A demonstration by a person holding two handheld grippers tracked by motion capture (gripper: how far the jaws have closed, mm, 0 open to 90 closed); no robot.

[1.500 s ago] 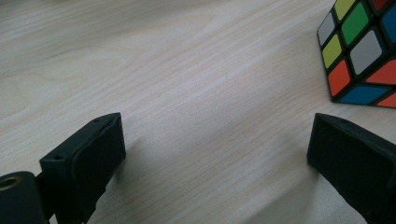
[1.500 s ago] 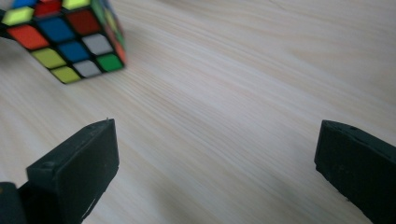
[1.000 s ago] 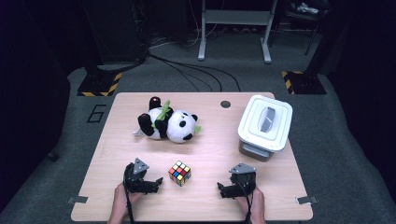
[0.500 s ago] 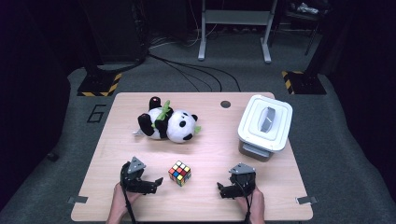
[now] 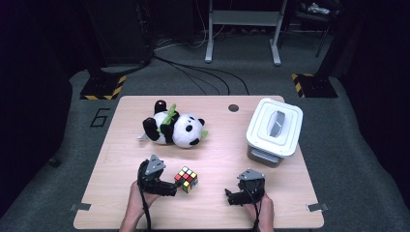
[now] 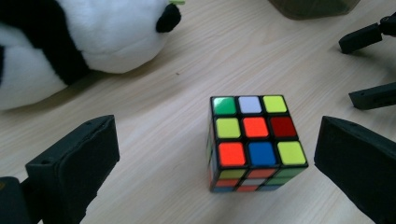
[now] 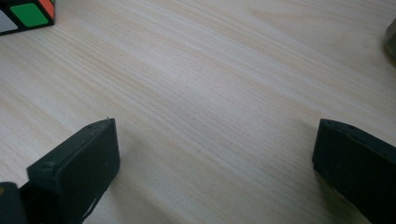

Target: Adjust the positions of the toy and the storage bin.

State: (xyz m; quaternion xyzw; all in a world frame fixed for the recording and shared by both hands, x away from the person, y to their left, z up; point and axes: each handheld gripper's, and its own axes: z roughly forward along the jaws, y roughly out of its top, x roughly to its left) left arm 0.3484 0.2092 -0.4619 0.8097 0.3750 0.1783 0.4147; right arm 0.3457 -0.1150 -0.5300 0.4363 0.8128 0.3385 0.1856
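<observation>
i have the left gripper [image 5: 178, 187] aimed at the puzzle cube [image 5: 186, 179], lower centre of the high view, on the bench [image 5: 217, 145]. in the left gripper view the cube [image 6: 254, 140] sits between the jaws but nearer the right one, touching neither. the jaws have just been opening and now stand wide, nothing held. the right gripper [image 5: 232, 197] rests at lower right of the high view, jaws wide apart over bare wood, nothing between them.

handling, as i judge it: the cube is rigid, light and smooth-faced plastic, so it may slip or twist a layer if pinched on an edge or corner. i would take hold on two opposite flat faces, pads centred on the middle row, with the jaws square to the faces.

count: one cube, one plush panda [image 5: 174, 128] at upper left of the bench, one lidded white box [image 5: 273, 130] at upper right, two grippers.
</observation>
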